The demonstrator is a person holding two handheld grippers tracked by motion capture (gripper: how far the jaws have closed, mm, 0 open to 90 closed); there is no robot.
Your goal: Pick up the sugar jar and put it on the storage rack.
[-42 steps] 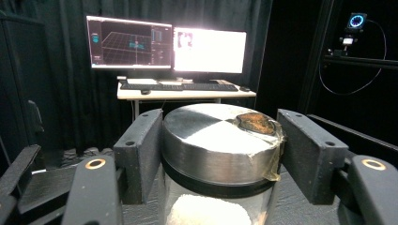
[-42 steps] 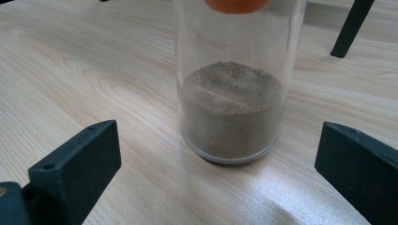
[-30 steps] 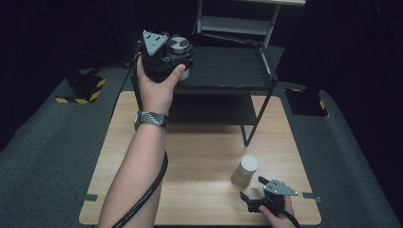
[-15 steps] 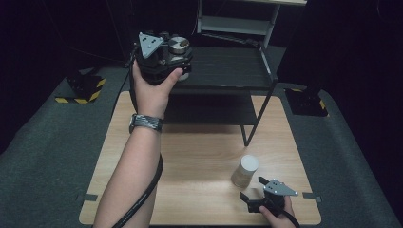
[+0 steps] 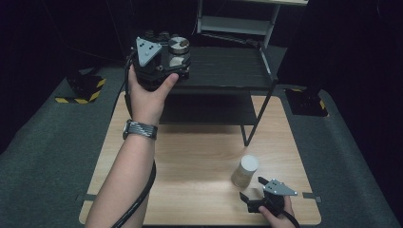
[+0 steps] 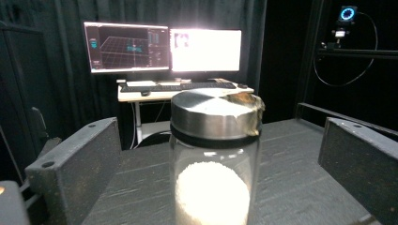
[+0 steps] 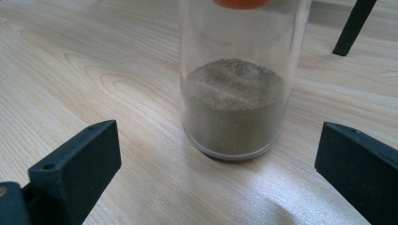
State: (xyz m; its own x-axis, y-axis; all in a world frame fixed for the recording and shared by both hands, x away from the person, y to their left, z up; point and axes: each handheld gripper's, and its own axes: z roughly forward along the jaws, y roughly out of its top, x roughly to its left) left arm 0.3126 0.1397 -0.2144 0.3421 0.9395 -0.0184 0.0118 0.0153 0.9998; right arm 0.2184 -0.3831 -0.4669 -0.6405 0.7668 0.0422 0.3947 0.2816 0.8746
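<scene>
A glass jar with a metal lid (image 6: 215, 117), holding white grains, stands on the black shelf top (image 5: 228, 66). My left gripper (image 5: 177, 58) reaches around it. Its fingers (image 6: 77, 159) stand wide on either side, clear of the glass, and the jaws have just been opening. A second glass jar (image 7: 237, 93) with brown powder and an orange cap stands on the wooden table (image 5: 190, 156), seen from above as a pale-topped jar (image 5: 246, 170). My right gripper (image 5: 253, 189) rests just in front of it, open, with the jar ahead of its fingertips.
The black two-level shelf rack has a leg (image 5: 256, 118) standing on the table behind the powder jar. A desk with two lit monitors (image 6: 164, 47) lies beyond the shelf. Grey carpet (image 5: 47, 142) surrounds the table.
The left gripper's jaws have spread away from the lidded jar, which stays standing on the shelf. The left hand has shifted slightly left. The right gripper has not moved.
</scene>
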